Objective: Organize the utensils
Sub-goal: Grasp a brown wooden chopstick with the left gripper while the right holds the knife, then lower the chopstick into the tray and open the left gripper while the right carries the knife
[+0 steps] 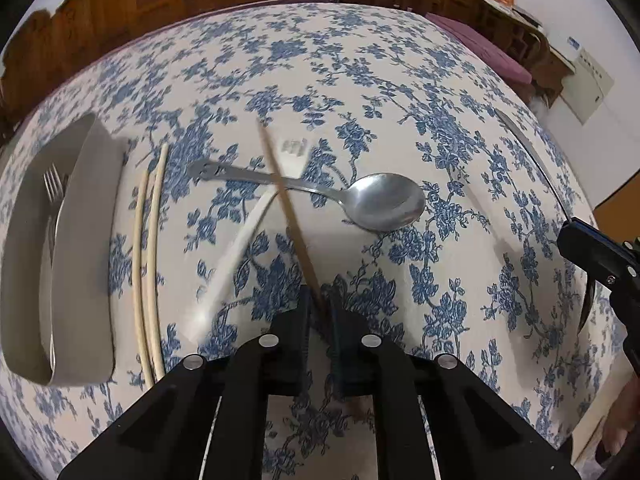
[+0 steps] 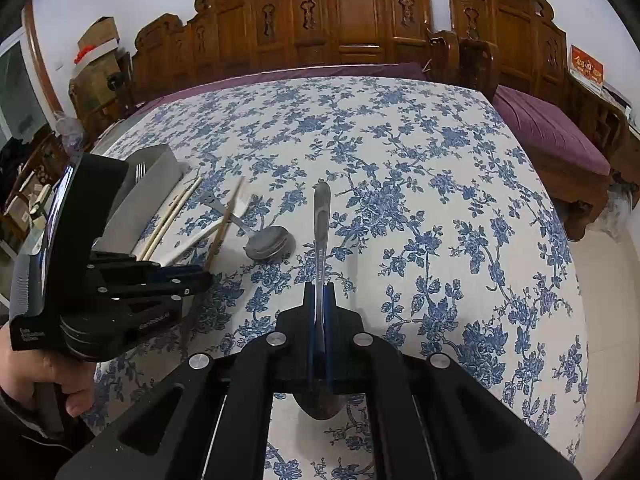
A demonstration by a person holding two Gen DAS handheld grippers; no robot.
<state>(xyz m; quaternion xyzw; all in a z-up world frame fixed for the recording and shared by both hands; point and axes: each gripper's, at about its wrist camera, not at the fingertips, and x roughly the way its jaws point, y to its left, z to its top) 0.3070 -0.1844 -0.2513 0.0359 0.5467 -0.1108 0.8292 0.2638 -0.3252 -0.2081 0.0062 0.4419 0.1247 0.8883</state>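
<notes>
A grey utensil holder (image 1: 84, 248) lies on the floral cloth, a fork (image 1: 54, 184) inside. Just beside it lie two pale chopsticks (image 1: 154, 240). Further out, a steel spoon (image 1: 360, 200) rests flat, crossed by a brown chopstick (image 1: 288, 216) and a blurred white one (image 1: 236, 248).

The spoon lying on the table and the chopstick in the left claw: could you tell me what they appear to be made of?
Spoon: apparently stainless steel, dull grey sheen in the bowl. Chopstick: probably wood or bamboo, matte tan, no glint.

Left claw (image 1: 320, 304) grips brown chopstick (image 1: 286, 204) above spoon (image 1: 384, 200)
</notes>
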